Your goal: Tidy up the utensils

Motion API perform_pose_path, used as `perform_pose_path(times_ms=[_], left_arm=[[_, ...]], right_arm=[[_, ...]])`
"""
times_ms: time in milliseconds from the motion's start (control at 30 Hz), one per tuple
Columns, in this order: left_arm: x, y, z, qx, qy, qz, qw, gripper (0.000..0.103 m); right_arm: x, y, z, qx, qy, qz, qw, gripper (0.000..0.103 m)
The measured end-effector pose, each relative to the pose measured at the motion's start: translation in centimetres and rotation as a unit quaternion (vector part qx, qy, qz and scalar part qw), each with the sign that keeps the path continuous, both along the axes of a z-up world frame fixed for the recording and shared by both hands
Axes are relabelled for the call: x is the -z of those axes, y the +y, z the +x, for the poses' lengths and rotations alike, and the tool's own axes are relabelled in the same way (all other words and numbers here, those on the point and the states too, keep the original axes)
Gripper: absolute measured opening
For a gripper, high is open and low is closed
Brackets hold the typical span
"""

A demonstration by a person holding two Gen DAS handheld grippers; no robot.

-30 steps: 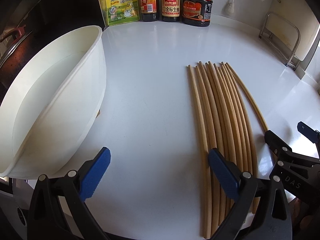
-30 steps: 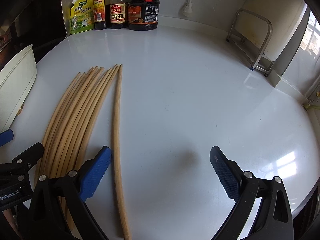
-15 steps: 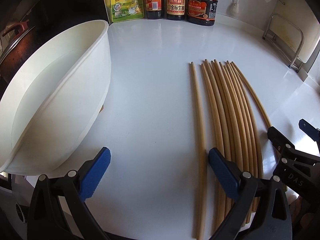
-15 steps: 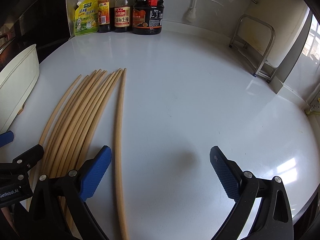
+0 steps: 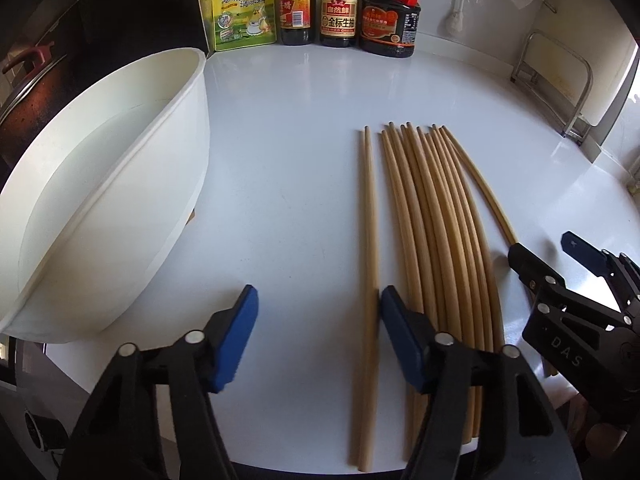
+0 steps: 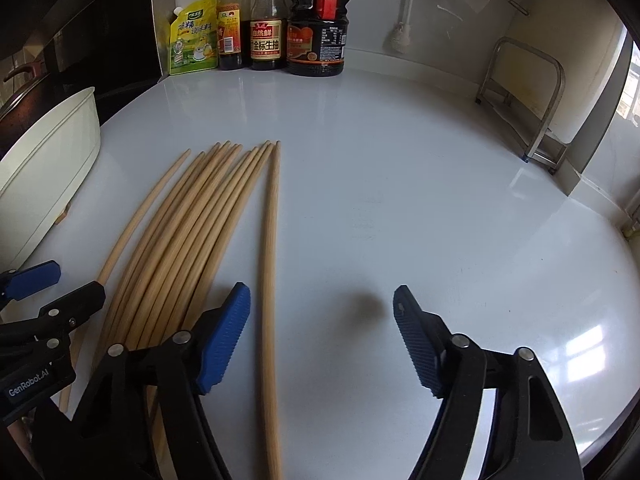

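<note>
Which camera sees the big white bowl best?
The left wrist view: the white bowl fills its left side, showing rim, wall and inside. The right wrist view catches only part of its rim and wall at the left edge.

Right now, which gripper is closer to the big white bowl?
Left. The left gripper, jaws closing, sits right beside the bowl, between it and the chopsticks. The right gripper is on the chopsticks' far side.

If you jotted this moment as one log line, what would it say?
left gripper: closing round leftmost chopstick, not gripped | right gripper: closing round rightmost chopstick, not gripped | chopstick bundle: flat on counter
</note>
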State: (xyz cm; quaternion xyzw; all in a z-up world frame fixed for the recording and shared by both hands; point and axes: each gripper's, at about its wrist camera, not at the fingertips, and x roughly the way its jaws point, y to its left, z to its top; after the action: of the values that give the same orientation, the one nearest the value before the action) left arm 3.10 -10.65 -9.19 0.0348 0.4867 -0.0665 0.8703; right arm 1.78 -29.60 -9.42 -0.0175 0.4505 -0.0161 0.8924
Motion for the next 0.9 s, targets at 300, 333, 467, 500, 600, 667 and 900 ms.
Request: perform_pose_path(times_ms=[300, 333, 467, 500, 600, 667, 900], left_arm=[[-0.4, -0.3, -0.3, 0.019, 0.021, -0.038, 0.9989, 0.008], [-0.5, -0.2, -0.3, 0.022, 0.024, -0.044, 0.9985, 0.008], [-1.5, -0.2, -0.7, 0.032, 0.017, -0.059, 0.9976, 0.008], [-1.8, -0.1, -0.8, 0.035, 0.016, -0.065, 0.9971, 0.008], [-2.6, 0.0, -0.9, 0.043, 0.017, -0.082, 0.9955, 0.008], [-3.1, 0.2, -0.9, 0.048, 0.016, -0.093, 0.9944, 0.008], [-3.1, 0.7, -0.7, 0.056, 0.022, -0.098, 0.9934, 0.007]], right_arm=[[-0.4, 0.5, -0.2, -0.017, 0.011, 0.030, 0.999, 0.007], [-0.4, 0.1, -0.2, -0.012, 0.013, 0.047, 0.999, 0.007], [-1.2, -0.9, -1.0, 0.008, 0.004, 0.080, 0.997, 0.007], [-1.5, -0.9, -1.2, 0.011, 0.000, 0.083, 0.996, 0.007], [-2.2, -1.0, -1.8, 0.017, -0.005, 0.094, 0.995, 0.007], [-2.6, -0.8, -2.1, 0.019, -0.008, 0.093, 0.995, 0.007], [-2.4, -0.1, -2.0, 0.022, 0.007, 0.087, 0.996, 0.007]])
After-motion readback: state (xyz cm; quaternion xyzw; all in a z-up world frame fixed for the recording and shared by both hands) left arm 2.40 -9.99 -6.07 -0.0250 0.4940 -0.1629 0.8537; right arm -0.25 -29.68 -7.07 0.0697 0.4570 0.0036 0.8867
